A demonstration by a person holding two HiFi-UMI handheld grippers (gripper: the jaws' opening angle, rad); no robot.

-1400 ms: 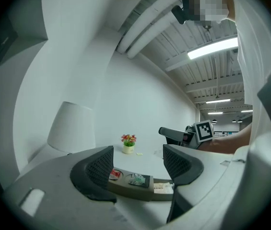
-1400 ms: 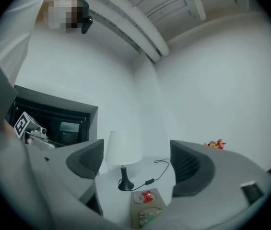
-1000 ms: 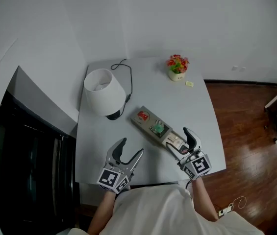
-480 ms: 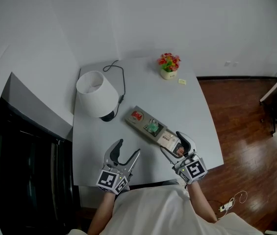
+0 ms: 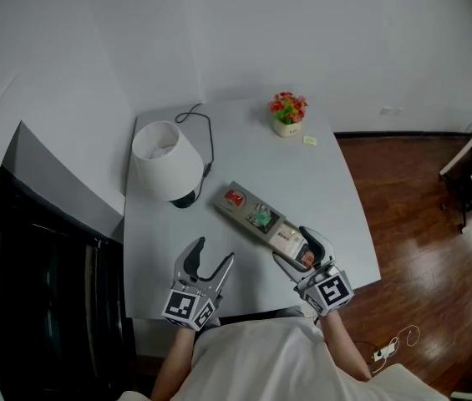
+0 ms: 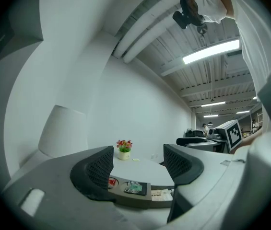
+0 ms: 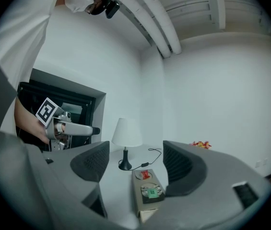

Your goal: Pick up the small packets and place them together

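The fingers of the right gripper (image 5: 298, 249) (image 7: 136, 164) are held wide apart, nothing being clasped between them. They are set to either side of the near end of a long grey-brown compartment tray (image 5: 237, 216) (image 7: 136, 200), by the desk's near right corner. Whether the tray is touched cannot be told. The fingers of the left gripper (image 5: 213, 253) (image 6: 139, 164) are likewise spread and empty, over the near edge of the pale grey desk (image 5: 302, 182), left of the middle.

The tray is laid slantwise from the desk's middle toward the near right corner. A small red packet (image 5: 235, 197) (image 7: 145, 175) is seen in its far compartment, a small green packet (image 5: 260, 216) (image 7: 152, 191) in the middle one, and a small beige packet (image 5: 286, 238) in the one nearest the right gripper.

Bare desk top is left between the left gripper and the tray, and along the right edge. The left edge is taken up by a white-shaded lamp (image 5: 165, 159), and a small pot of red flowers (image 5: 286, 112) stands at the far edge.
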